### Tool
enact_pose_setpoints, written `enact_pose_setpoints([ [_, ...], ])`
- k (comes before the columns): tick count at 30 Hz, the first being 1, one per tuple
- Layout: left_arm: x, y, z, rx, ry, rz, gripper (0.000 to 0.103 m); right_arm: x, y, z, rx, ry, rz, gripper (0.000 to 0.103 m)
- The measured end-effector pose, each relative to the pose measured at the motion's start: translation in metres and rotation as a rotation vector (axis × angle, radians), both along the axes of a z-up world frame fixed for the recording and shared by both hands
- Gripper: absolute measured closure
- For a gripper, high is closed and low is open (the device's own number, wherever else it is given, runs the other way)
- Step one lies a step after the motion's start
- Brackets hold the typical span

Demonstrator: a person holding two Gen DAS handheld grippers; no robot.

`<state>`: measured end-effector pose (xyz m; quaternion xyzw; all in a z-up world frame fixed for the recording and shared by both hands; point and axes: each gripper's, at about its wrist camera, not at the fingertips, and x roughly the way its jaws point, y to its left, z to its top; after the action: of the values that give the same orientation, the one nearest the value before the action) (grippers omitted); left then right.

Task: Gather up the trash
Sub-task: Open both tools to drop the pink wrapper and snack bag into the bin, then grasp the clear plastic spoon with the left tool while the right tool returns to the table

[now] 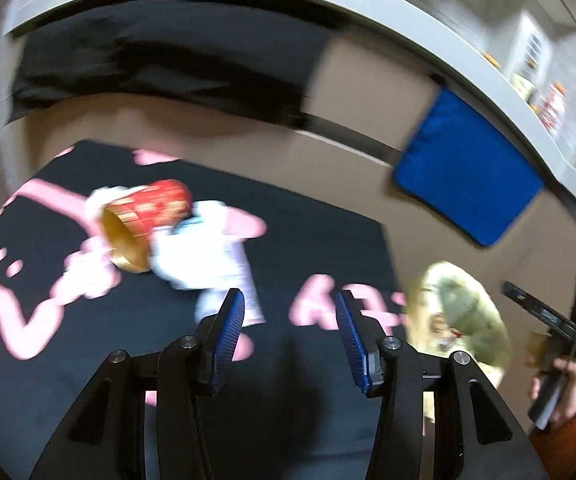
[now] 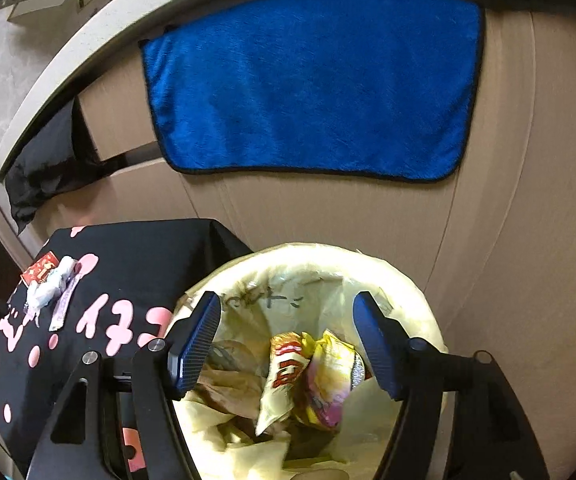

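A red and gold paper cup (image 1: 144, 224) lies on its side on the black cloth with pink print (image 1: 307, 248), beside crumpled white wrappers (image 1: 204, 252). My left gripper (image 1: 289, 312) is open and empty, a little in front of them. My right gripper (image 2: 288, 316) is open and empty above the trash bin (image 2: 407, 276), which has a yellowish liner. A yellow and red snack bag (image 2: 311, 376) lies inside it. The cup (image 2: 40, 268) and wrappers (image 2: 52, 284) also show at the left of the right wrist view. The bin (image 1: 459, 312) shows blurred at the right of the left wrist view.
A blue towel (image 2: 311, 84) hangs on the beige cabinet front (image 2: 507, 240) behind the bin. A dark garment (image 1: 160, 60) hangs under the counter edge (image 1: 387, 4). The black cloth covers a low surface (image 2: 136, 264) left of the bin.
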<state>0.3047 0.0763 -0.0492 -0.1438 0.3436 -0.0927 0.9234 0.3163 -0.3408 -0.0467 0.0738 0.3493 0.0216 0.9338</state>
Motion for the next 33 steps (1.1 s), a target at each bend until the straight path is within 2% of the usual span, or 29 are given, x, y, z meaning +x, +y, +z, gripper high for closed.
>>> enact_pose_setpoints([
  [4, -0.008, 0.040, -0.012, -0.013, 0.005, 0.081, 0.054, -0.003, 0.031, 0.009, -0.018, -0.027, 0.044, 0.037],
  [9, -0.011, 0.084, -0.019, -0.014, -0.020, 0.135, 0.054, -0.014, 0.082, 0.019, -0.018, -0.099, 0.116, 0.037],
  [12, -0.010, 0.105, -0.023, -0.013, -0.035, 0.155, 0.054, -0.018, 0.114, 0.019, 0.017, -0.133, 0.152, 0.037],
  [19, 0.009, 0.142, -0.039, -0.015, -0.027, 0.102, 0.054, -0.010, 0.181, -0.002, 0.048, -0.046, 0.287, 0.037],
  [24, 0.031, 0.145, -0.046, 0.051, -0.014, 0.012, 0.054, -0.008, 0.209, -0.019, 0.056, 0.009, 0.339, 0.037],
  [26, 0.044, 0.145, -0.055, 0.091, 0.018, -0.023, 0.054, -0.008, 0.215, -0.024, 0.060, 0.025, 0.352, 0.037],
  [29, 0.059, 0.147, -0.069, 0.116, 0.072, -0.003, 0.055, -0.009, 0.220, -0.028, 0.057, 0.037, 0.365, 0.037],
  [33, 0.070, 0.147, -0.081, 0.061, 0.128, 0.036, 0.055, -0.010, 0.225, -0.034, 0.004, 0.040, 0.370, 0.037],
])
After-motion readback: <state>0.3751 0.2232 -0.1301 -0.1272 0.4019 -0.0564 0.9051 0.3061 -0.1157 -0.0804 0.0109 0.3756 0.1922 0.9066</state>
